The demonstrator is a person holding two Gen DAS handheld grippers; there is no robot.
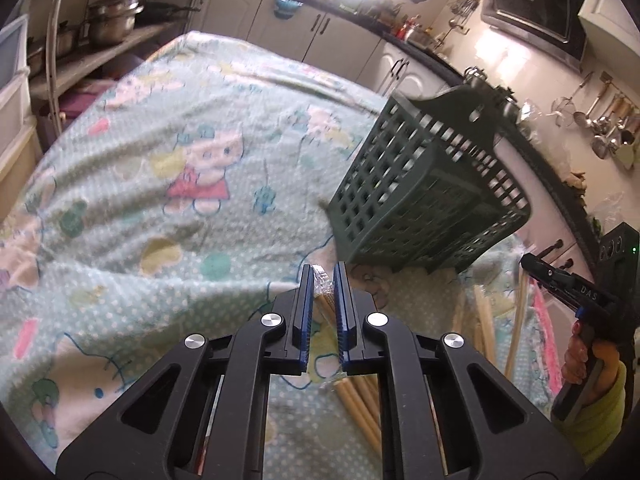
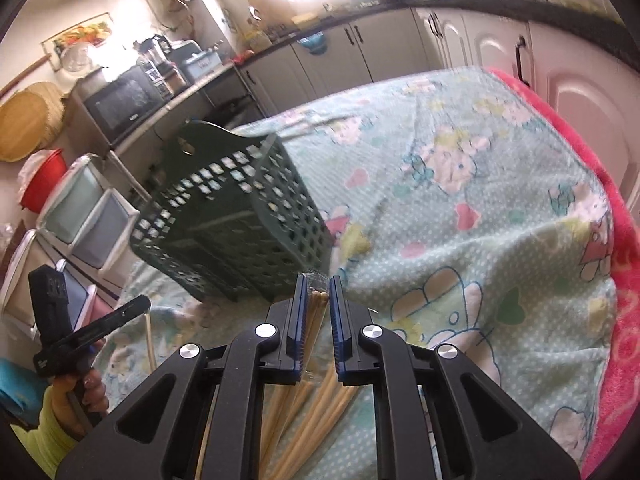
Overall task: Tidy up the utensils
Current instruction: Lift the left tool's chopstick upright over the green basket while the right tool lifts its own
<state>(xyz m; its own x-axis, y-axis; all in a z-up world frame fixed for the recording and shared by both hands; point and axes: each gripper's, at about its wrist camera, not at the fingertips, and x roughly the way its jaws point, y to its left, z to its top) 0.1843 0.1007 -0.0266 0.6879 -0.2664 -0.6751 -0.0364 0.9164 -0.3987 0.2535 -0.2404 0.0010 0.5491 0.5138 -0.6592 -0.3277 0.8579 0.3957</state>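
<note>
A dark green perforated utensil basket (image 1: 424, 184) stands on the patterned blanket; it also shows in the right wrist view (image 2: 236, 220). My left gripper (image 1: 323, 280) is shut on a plastic-wrapped bundle of wooden chopsticks (image 1: 325, 300), just in front of the basket's base. My right gripper (image 2: 318, 288) is shut on another bundle of wooden chopsticks (image 2: 316, 304), close to the basket's lower corner. More loose chopsticks (image 1: 486, 320) lie on the blanket below both grippers. The right gripper shows at the left wrist view's right edge (image 1: 532, 268).
The table is covered by a light green cartoon blanket (image 1: 168, 168) with a pink edge (image 2: 616, 320). Kitchen cabinets (image 2: 360, 56), a microwave (image 2: 120, 104) and stacked storage bins (image 2: 88, 216) surround it. Pots sit on a shelf (image 1: 112, 16).
</note>
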